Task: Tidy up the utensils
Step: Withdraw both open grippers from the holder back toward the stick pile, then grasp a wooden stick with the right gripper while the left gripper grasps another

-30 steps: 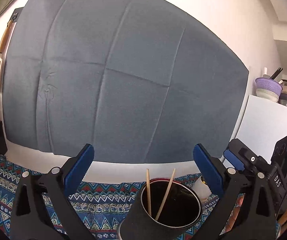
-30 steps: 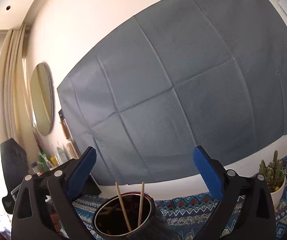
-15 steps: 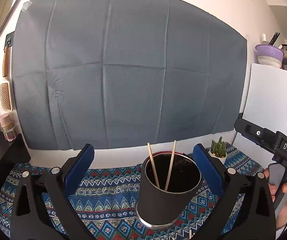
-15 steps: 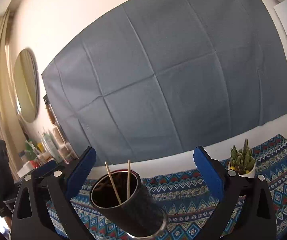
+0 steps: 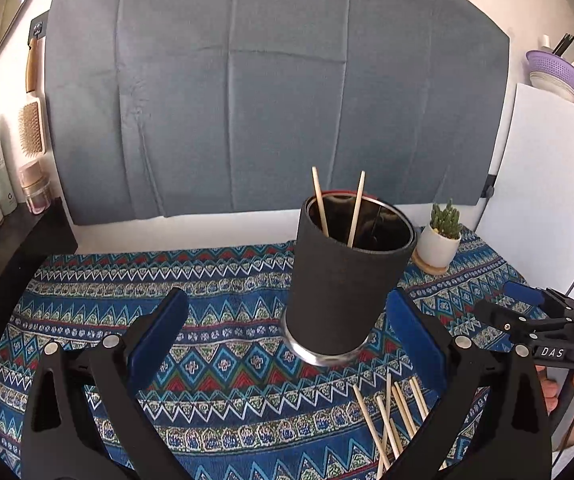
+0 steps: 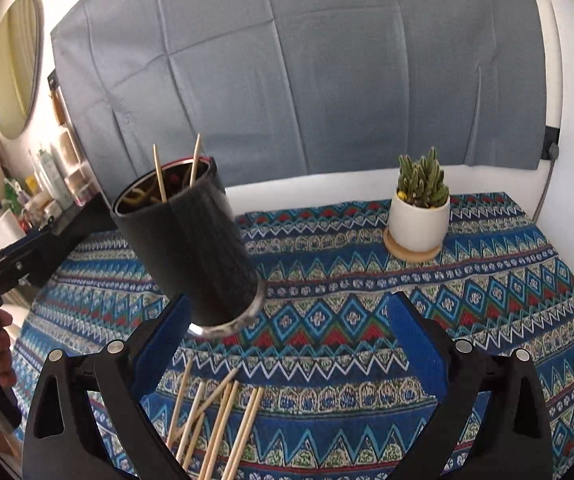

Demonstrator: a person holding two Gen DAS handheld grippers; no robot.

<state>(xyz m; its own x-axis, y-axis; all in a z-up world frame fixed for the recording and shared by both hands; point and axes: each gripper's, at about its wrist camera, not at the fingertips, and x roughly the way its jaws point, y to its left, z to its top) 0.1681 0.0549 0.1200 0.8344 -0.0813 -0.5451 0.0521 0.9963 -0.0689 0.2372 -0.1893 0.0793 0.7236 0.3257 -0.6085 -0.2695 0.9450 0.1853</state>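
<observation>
Lying loose: wooden chopsticks (image 6: 215,420) sit scattered on the patterned cloth (image 6: 487,320), just in front of the dark holder cup (image 6: 191,248), which already has two sticks upright in it.
Handling: they look light, stiff, thin and smooth, so likely to roll or pivot; a pinch near mid-length seems safest.
Right gripper (image 6: 291,344): blue pads spread wide, nothing between them, above the pile.
Left gripper (image 5: 287,344): spread wide too, empty, with the cup between and beyond its fingers.
Beyond: small cactus pot (image 6: 419,216) well apart, at the back right.
</observation>
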